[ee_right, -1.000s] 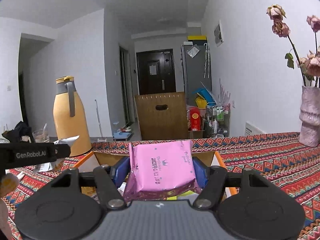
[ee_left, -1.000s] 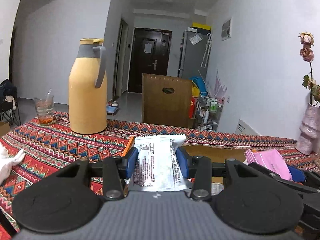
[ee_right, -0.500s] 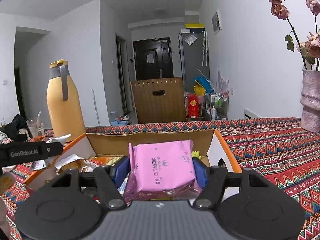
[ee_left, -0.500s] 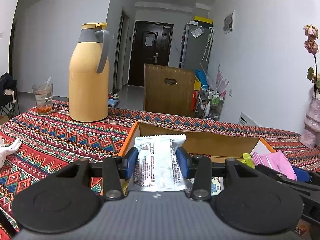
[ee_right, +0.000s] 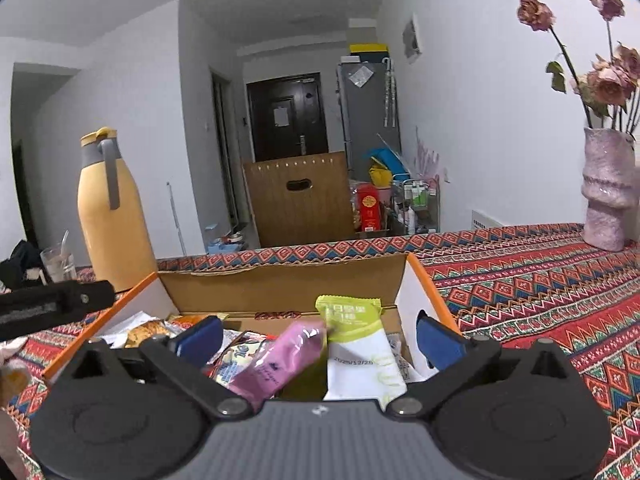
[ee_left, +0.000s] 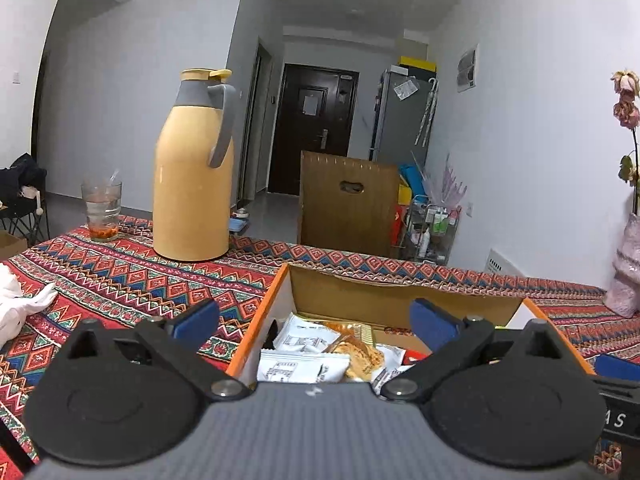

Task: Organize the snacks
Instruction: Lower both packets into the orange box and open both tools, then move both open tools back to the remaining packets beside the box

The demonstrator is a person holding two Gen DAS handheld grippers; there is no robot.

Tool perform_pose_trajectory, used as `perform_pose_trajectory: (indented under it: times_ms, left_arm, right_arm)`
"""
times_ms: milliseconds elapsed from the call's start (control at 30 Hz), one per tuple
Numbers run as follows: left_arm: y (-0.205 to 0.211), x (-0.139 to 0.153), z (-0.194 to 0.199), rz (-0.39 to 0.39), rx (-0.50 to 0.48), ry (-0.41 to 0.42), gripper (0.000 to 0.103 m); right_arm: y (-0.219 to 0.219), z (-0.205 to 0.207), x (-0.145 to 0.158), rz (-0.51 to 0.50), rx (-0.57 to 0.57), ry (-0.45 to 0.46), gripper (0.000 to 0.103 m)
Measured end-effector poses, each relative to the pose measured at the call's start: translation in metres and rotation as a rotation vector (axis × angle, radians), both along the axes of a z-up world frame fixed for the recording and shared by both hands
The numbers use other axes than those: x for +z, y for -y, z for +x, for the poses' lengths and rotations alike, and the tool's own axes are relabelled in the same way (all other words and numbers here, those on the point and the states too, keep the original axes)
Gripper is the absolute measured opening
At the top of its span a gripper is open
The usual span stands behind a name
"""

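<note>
An orange-rimmed cardboard box (ee_left: 404,304) (ee_right: 280,286) sits on the patterned tablecloth and holds several snack packets. My left gripper (ee_left: 316,318) is open and empty above the box's left part, over a white packet (ee_left: 300,366) that lies among the snacks. My right gripper (ee_right: 320,334) is open and empty above the box's right part. A pink packet (ee_right: 280,360) lies tilted in the box below it, beside a green and white packet (ee_right: 358,344).
A yellow thermos jug (ee_left: 192,168) (ee_right: 110,208) and a glass (ee_left: 102,210) stand at the back left of the table. A pink vase (ee_right: 606,192) with dried roses stands at the back right. A wooden chair back (ee_left: 348,204) is behind the table.
Both grippers have opened. The white packet has dropped from the left one into the box, and the pink packet from the right one. Both grippers have come lower over the box.
</note>
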State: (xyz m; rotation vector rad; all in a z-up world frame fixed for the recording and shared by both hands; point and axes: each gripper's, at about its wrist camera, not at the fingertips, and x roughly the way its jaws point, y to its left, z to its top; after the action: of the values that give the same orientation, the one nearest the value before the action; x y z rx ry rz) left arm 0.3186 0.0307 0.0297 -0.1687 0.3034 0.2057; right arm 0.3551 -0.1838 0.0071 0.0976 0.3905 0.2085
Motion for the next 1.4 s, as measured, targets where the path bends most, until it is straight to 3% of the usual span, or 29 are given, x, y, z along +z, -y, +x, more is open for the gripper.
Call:
perform_pose_trajectory:
  times_ms: [667,933,1400]
  left_arm:
    - [0.001,0.001,-0.003,-0.01,0.02,-0.017,0.103]
    - [-0.001,0.024,-0.019,-0.044,0.008,-0.011,0.103]
    - [-0.006,0.055,-0.066,-0.019,-0.006,-0.018,0.103]
  right_arm:
    - [0.007,-0.005,0.004,0.029,-0.033,0.006,0.103]
    - [0.008,-0.012,0.012,0.032,-0.036,0.025,0.103]
    - [0.01,-0.034,0.039,0.041,-0.01,0.095,0.103]
